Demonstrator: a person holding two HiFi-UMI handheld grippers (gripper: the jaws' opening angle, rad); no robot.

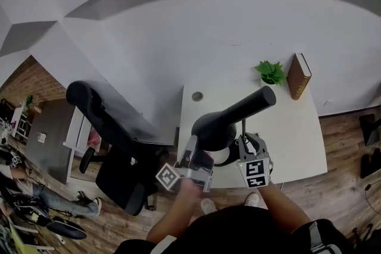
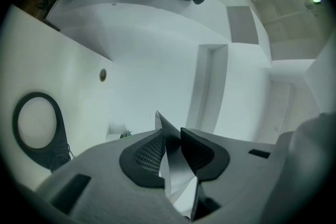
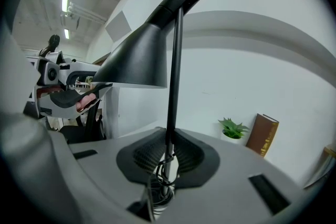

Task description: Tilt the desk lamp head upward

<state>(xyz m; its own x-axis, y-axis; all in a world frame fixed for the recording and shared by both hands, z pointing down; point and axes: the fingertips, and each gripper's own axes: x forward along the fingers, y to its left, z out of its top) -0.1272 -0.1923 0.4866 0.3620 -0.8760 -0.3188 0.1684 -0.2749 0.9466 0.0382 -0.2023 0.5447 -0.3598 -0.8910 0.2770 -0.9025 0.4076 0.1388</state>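
A black office chair [image 1: 113, 146] stands left of the white desk [image 1: 297, 140]. At the desk's near edge the left gripper [image 1: 193, 153] has its jaws pinched narrow on the thin rim of the lamp head [image 1: 229, 116], a black cone atop the lamp with its wide mouth facing down. Just to its right the right gripper [image 1: 249, 143] is clamped on the lamp's slim upright stem [image 3: 174, 76], low down where a cord loops beside it. Farther right, by the wall, a small green plant [image 1: 271, 72] sits next to a brown book [image 1: 299, 76] standing on end.
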